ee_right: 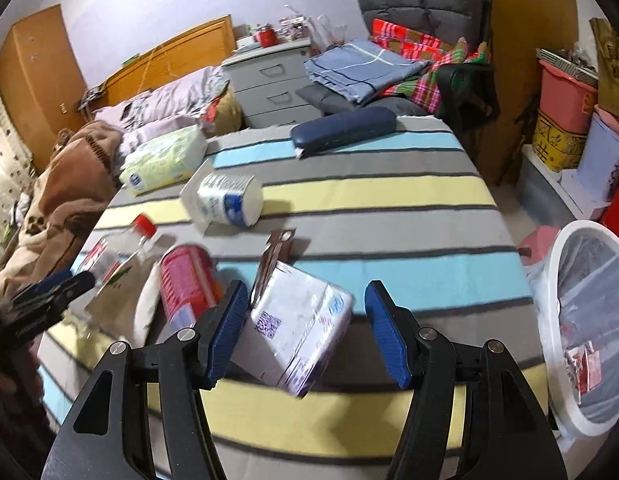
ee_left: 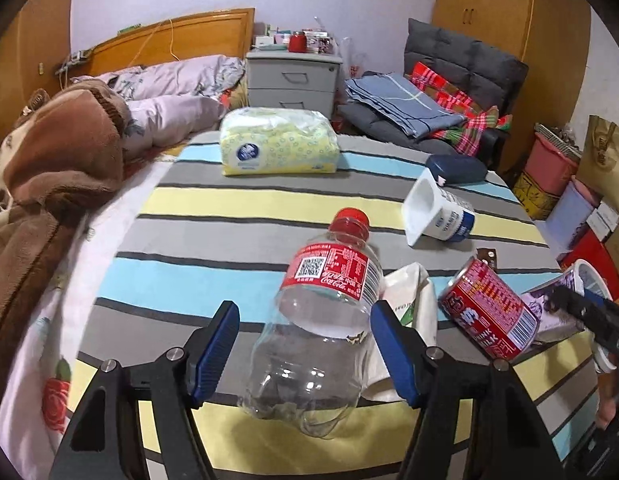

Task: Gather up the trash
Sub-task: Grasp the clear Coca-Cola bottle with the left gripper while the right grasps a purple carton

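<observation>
The left gripper point(ee_left: 303, 350) is spread wide around an empty plastic bottle point(ee_left: 317, 328) that lies on the striped table point(ee_left: 269, 200); the blue pads are not yet touching it. The right gripper point(ee_right: 305, 330) is also spread, around a small tissue pack point(ee_right: 299, 328) near the table edge. A red can point(ee_left: 489, 308) lies between the two things. The bottle should probably be closed on gently at its lower body, because thin plastic may slip or buckle. The white bin point(ee_right: 589, 320) stands just beside the table, on the right.
</observation>
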{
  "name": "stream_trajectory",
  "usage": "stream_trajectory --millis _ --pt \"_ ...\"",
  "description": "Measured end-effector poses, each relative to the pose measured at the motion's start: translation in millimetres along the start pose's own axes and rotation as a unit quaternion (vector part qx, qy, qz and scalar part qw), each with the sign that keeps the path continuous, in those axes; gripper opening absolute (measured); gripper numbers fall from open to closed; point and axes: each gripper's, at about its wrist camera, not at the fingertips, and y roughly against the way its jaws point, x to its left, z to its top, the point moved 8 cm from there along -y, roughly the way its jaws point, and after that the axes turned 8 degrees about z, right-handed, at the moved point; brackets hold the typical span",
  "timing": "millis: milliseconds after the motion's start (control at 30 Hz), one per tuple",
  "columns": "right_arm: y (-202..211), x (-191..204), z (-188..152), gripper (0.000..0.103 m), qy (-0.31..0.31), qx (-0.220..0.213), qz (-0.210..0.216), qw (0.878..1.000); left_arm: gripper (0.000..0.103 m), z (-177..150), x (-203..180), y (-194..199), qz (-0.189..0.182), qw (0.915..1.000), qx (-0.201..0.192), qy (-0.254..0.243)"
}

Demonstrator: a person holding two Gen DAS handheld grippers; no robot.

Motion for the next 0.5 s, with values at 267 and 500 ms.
stream_trajectory --millis 267,500 --pt "8 3 -24 0.051 0.02 0.005 -0.001 1.0 0.066 -12 -8 -3 -0.018 0.9997 0.017 0.007" --pt "15 8 -12 0.051 0.048 -0.015 0.012 0.999 0.066 -3 -11 5 -0.015 0.9999 0.004 0.005"
